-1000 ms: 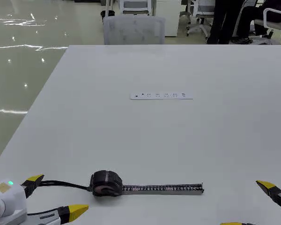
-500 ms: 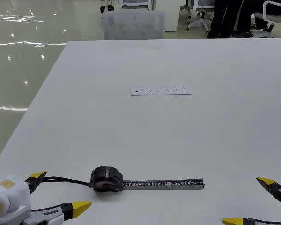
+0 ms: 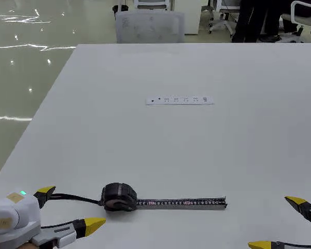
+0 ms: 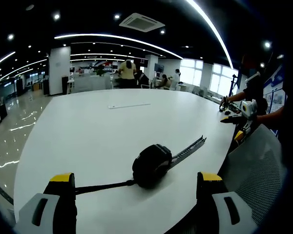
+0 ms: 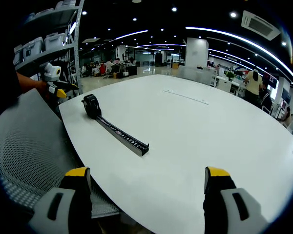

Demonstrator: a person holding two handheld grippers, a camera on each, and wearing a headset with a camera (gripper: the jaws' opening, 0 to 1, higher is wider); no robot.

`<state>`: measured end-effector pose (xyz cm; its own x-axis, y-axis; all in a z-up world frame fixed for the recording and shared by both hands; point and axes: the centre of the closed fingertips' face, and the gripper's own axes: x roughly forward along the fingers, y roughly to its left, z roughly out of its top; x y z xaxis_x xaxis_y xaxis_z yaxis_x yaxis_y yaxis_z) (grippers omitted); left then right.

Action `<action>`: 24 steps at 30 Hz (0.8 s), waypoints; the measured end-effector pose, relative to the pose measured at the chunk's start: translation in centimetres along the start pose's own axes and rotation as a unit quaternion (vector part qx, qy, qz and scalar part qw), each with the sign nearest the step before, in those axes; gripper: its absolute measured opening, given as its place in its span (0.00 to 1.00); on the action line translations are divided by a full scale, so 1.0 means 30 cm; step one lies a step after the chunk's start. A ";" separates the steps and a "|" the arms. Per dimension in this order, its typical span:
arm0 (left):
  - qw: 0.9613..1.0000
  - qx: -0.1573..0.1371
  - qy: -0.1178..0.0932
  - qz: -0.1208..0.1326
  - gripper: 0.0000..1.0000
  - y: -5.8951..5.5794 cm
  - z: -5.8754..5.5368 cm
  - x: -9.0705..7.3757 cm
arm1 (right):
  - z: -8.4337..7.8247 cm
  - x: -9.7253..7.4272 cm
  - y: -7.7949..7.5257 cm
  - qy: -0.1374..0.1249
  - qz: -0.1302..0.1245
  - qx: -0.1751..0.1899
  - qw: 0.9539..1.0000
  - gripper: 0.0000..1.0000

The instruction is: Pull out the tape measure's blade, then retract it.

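A black tape measure [image 3: 118, 197] lies near the front edge of a white bench [image 3: 197, 145], left of centre. Its blade [image 3: 181, 203] is drawn out flat to the right, and a dark wrist strap [image 3: 75, 197] trails off to the left. Nothing is holding it. The left gripper [image 3: 71, 207] hovers at the near left with its yellow-tipped jaws spread wide, one tip just beside the strap. The right gripper [image 3: 277, 223] waits at the near right, jaws also parted and empty, well apart from the blade's end. Over the last second the blade has kept the same length. The left gripper has crept slightly closer to the case, and the right one has barely moved. Pulling out looks finished, so retracting is probably next. Further back, a white power strip [image 3: 180, 100] sits mid-bench.
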<state>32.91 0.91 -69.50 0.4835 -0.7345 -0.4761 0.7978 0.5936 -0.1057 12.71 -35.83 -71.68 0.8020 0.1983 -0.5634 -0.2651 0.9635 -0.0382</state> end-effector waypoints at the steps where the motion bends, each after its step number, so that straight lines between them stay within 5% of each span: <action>1: 1.000 0.000 0.001 0.001 1.00 0.002 -0.004 -0.001 | 0.000 -0.001 -0.003 0.000 -0.001 0.001 1.000 0.98; 12: 1.000 -0.004 0.005 0.013 1.00 0.020 -0.012 -0.013 | 0.006 0.014 0.006 0.001 0.004 -0.002 1.000 0.97; 24: 1.000 -0.004 -0.001 0.019 1.00 0.013 0.023 -0.003 | -0.002 0.006 0.007 0.016 0.010 -0.014 1.000 0.97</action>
<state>33.42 0.96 -68.90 0.5148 -0.7119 -0.4776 0.7757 0.6241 -0.0942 12.76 -35.59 -71.84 0.7793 0.2113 -0.5900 -0.2958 0.9540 -0.0490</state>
